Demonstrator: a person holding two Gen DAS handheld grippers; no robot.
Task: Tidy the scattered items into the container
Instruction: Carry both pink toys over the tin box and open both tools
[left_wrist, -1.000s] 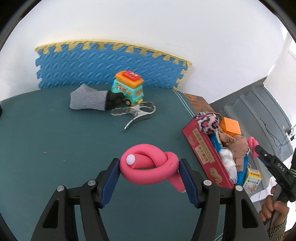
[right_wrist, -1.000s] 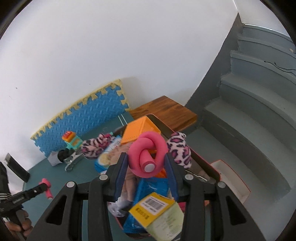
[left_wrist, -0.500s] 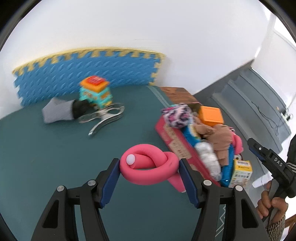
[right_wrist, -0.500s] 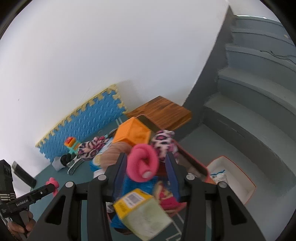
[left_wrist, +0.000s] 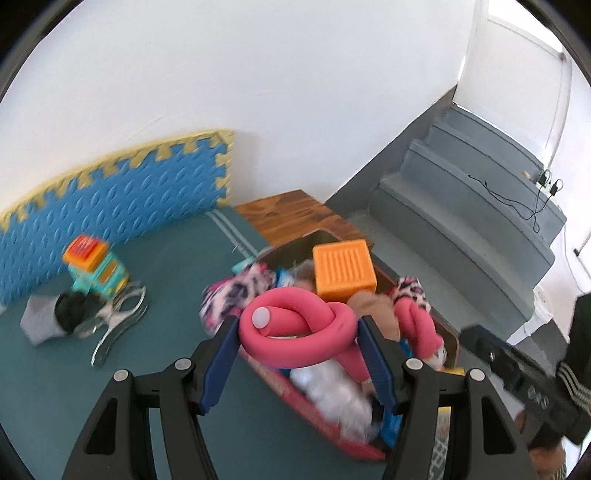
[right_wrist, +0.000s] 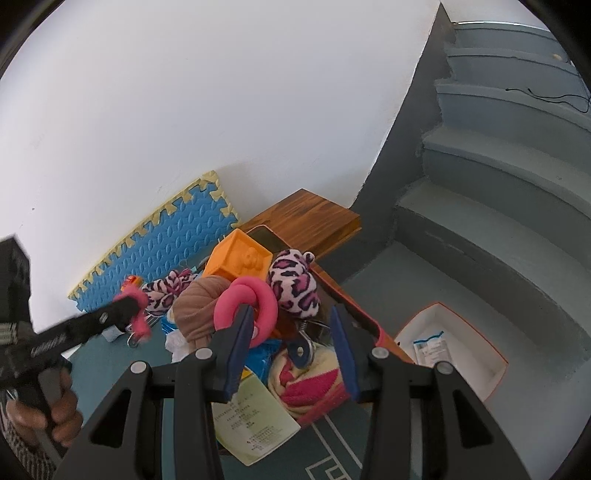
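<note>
In the left wrist view, motion blur smears the red rectangular cardboard box, the knotted pink foam roller hides part of its contents, and the lower edge cuts off the black left gripper.

No lettering can be made out with certainty. A pale green leaflet just below the right hand-held gripper carries lines of small print, too fine to read; white marks on the other hand-held gripper's black body are blurred.
</note>
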